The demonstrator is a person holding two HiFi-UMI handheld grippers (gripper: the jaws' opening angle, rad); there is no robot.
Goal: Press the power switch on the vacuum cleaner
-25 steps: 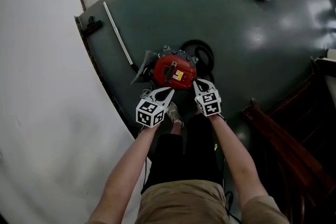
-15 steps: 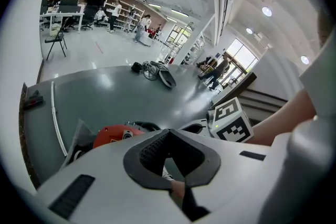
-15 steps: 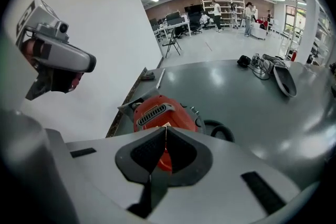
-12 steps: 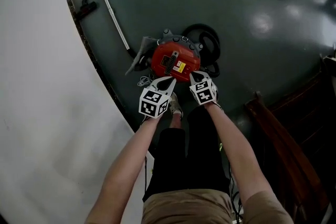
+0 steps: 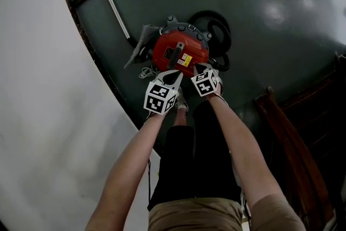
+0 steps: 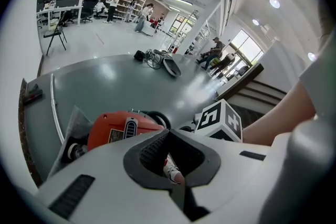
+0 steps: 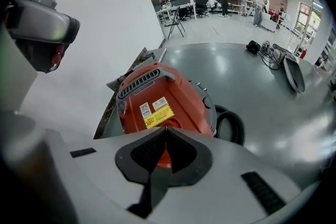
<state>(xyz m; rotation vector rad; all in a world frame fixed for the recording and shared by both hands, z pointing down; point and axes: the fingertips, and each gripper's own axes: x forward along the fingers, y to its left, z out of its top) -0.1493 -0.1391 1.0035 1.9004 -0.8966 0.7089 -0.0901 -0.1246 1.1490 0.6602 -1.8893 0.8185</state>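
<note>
Floor (image 5: 270, 35): dark and glossy, filling the top and right of the head view. A white wall (image 5: 43, 105) fills the left.
Vacuum (image 5: 180, 54): a red canister standing on the floor at upper centre of the head view, just above the person's legs. Against a second ago, it is seen higher in the frame and the gap to both tongs has been closed. The reach toward the switch is judged nearly done, and the press not yet made.
Vacuum axis: the long axis runs from bottom to top of the head view, tilted slightly right, and the dark grille strip is laid along it. The hose end is pointed to the upper right, and the labelled end to the bottom, toward the person.
Hose (image 5: 219, 32): black and coiled, touching the vacuum at its upper right.
Wand (image 5: 111, 2): white, laid on the floor at upper left, slanting down to a grey nozzle (image 5: 139, 51) beside the vacuum's left.
Right tongs (image 5: 203, 68): closed tip to tip, with nothing held. The tips are seen over the vacuum's lower right edge. Contact cannot be told.
Left tongs (image 5: 174, 76): closed tip to tip, with nothing held. The tips are at the vacuum's lower edge. A shoe (image 6: 172, 169) is seen through the hollow behind them.
Switch: not identified with certainty. A rounded red recess (image 7: 170, 121) just beyond the right tips, under the yellow label (image 7: 157, 113), is judged the likely one. A short push there by the right tongs would be called for.
</note>
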